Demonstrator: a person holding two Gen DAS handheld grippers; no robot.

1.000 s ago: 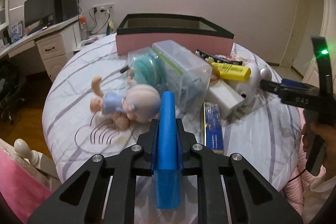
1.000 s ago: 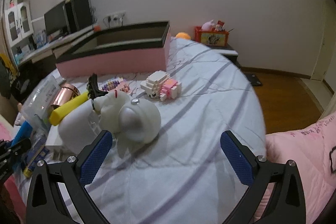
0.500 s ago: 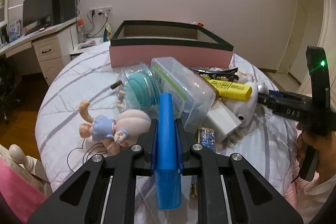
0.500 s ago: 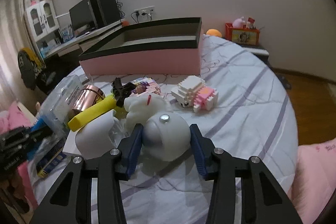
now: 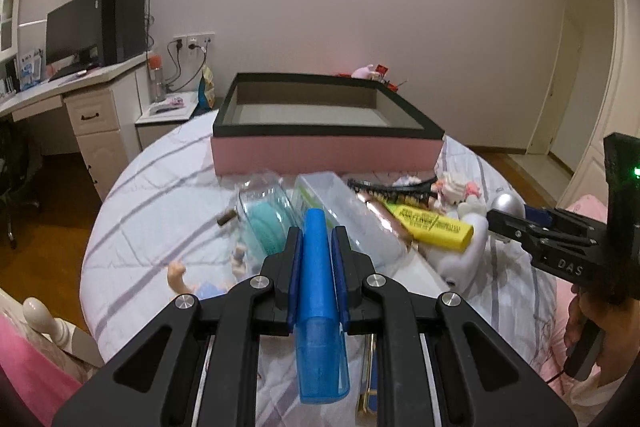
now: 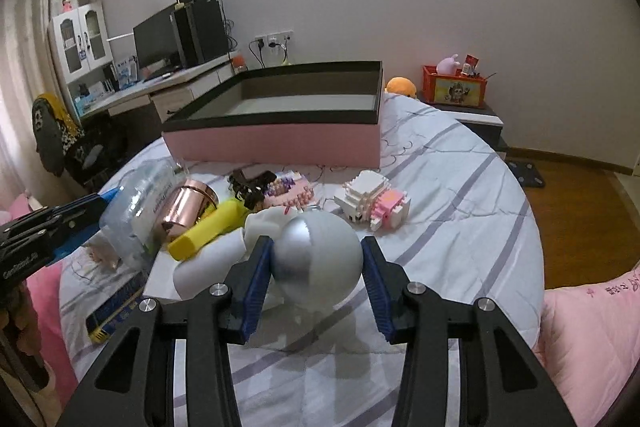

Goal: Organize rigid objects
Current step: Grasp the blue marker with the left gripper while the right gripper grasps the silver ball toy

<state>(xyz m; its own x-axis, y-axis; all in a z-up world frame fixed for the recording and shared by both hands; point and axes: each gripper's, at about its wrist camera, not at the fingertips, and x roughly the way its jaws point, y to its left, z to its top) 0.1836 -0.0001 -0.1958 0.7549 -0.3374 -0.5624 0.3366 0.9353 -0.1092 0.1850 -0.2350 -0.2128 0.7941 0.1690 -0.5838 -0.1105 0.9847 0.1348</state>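
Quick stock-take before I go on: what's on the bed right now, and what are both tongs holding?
Box: 1, pink with black rim, far side of the bed, open.
Block-built animal: 1, white and pink, right of the pile.
Yellow marker: 1, yellow, in the pile.
Copper cylinder: 1, shiny copper, beside the marker.
Clear container: 1, transparent, pile centre.
Doll: 1, partly hidden.
Left tongs: shut on blue tube.
Right tongs: shut on white figurine.

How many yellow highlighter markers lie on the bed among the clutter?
1: the yellow highlighter lies beside the copper cylinder, left of the white toy; others may be hidden underneath.
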